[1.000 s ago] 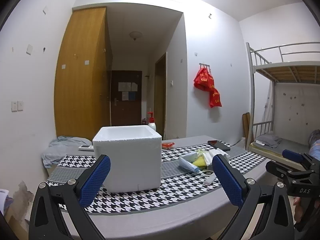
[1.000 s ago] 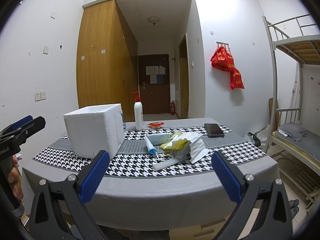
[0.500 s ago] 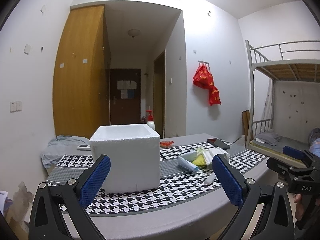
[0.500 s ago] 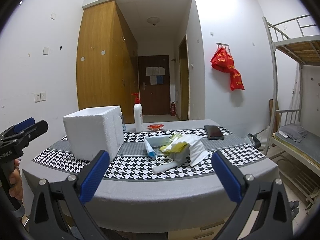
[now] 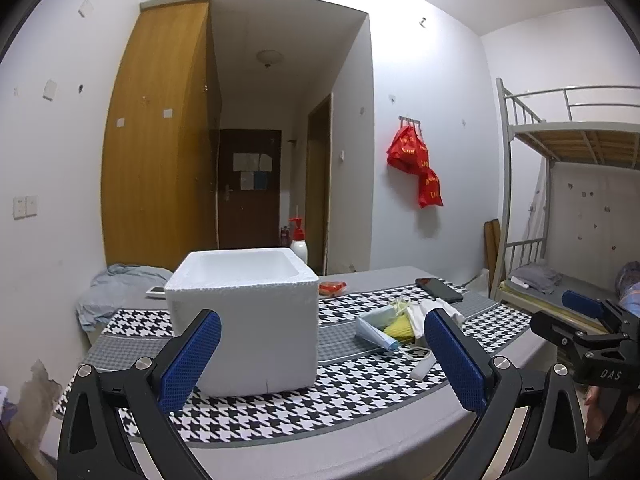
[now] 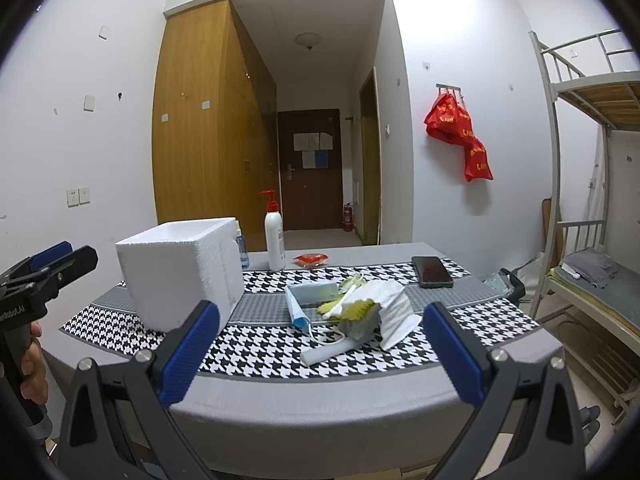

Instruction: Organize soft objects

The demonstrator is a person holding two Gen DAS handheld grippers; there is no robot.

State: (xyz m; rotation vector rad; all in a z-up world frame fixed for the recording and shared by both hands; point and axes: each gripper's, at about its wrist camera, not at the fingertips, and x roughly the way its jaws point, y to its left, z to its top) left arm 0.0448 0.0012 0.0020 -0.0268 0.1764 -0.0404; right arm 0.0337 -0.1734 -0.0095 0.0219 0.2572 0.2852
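Observation:
A pile of soft things (image 6: 352, 312) lies on the table's houndstooth runner: a blue face mask (image 6: 304, 300), a white cloth (image 6: 394, 312), a yellow-green piece and a grey piece. It also shows in the left wrist view (image 5: 400, 322). A white foam box (image 5: 244, 316) with an open top stands left of the pile, also in the right wrist view (image 6: 180, 272). My left gripper (image 5: 320, 360) is open and empty, in front of the box. My right gripper (image 6: 318, 354) is open and empty, short of the table edge, facing the pile.
A white pump bottle (image 6: 275, 242), a red packet (image 6: 311, 259) and a black phone (image 6: 432, 271) lie behind the pile. A bunk bed (image 6: 592, 208) stands at the right. Crumpled cloth (image 5: 116, 288) lies at the table's far left. Wardrobe and door are behind.
Both grippers have moved a little closer to the table and tipped slightly, so box and pile look a bit larger. Jaws stay open. Nothing on the table has moved.

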